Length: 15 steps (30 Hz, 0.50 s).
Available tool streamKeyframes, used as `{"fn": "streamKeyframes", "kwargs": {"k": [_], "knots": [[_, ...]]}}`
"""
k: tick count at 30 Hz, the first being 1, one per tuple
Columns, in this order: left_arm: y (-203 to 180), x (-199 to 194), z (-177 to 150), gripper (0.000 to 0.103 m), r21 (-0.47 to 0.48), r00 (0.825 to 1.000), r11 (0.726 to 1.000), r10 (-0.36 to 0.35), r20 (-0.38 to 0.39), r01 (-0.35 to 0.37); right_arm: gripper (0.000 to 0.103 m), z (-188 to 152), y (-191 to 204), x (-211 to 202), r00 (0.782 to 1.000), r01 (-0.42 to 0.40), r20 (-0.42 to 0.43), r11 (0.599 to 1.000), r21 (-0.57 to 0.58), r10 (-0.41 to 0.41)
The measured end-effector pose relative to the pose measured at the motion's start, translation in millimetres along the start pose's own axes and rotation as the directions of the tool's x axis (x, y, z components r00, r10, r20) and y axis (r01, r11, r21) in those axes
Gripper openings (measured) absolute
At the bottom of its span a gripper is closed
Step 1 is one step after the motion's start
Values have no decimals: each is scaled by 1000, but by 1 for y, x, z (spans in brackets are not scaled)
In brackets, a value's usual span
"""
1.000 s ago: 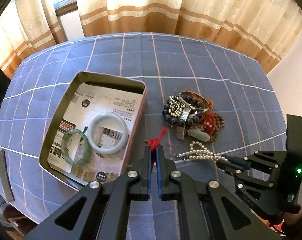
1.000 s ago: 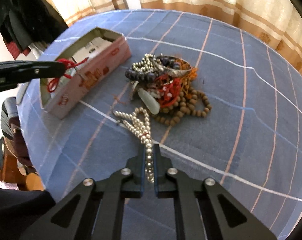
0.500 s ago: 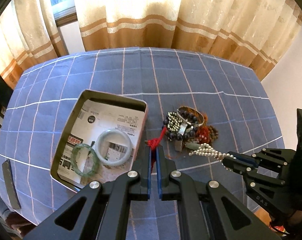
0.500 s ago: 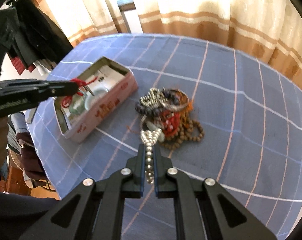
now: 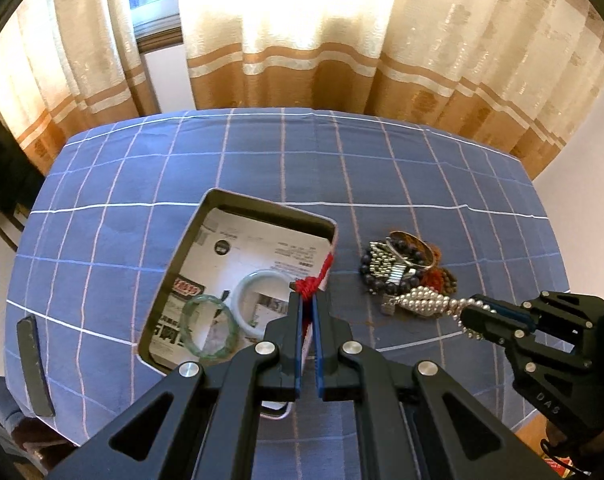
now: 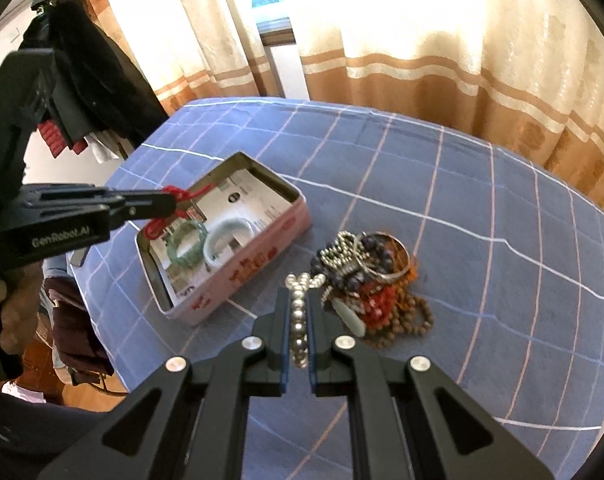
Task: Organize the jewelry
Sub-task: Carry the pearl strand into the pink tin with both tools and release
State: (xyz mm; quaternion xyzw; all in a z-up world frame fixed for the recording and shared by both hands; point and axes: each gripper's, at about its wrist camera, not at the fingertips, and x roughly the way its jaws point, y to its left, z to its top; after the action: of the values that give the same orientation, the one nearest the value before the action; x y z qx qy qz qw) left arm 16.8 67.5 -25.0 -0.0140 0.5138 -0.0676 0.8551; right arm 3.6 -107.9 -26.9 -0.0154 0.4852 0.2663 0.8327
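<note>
A pink tin box [image 5: 190, 240] [image 6: 262, 256], lined with printed paper, holds a pale jade bangle [image 5: 246, 292] [image 6: 226, 236] and a green bangle [image 5: 210, 330] [image 6: 188, 244]. My left gripper [image 5: 307, 300] [image 6: 174, 200] is shut on a red cord [image 5: 311, 282] [image 6: 174, 196] and holds it above the tin. My right gripper [image 6: 298, 292] [image 5: 467, 314] is shut on a pearl strand [image 6: 298, 308] [image 5: 421, 300], lifted above the cloth. A tangled jewelry pile [image 5: 405, 264] [image 6: 365, 276] lies right of the tin.
The table has a blue checked cloth [image 5: 381, 168] [image 6: 481, 220], with curtains [image 5: 302, 40] behind it. A dark flat object [image 5: 34, 364] lies at the left edge. Dark clothes [image 6: 86, 68] hang at the left of the right wrist view.
Both grippers have risen well above the table. The red cord now hangs over the tin's right side. The pearl strand has been lifted off the cloth.
</note>
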Motion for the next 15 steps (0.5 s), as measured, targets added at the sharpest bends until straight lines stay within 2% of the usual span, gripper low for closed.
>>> {"fn": "streamKeyframes", "kwargs": {"k": [15], "knots": [[37, 8, 10, 4, -33, 999, 999, 38, -8, -38, 9, 43, 29, 20, 999, -15, 48, 999, -43, 17]]}}
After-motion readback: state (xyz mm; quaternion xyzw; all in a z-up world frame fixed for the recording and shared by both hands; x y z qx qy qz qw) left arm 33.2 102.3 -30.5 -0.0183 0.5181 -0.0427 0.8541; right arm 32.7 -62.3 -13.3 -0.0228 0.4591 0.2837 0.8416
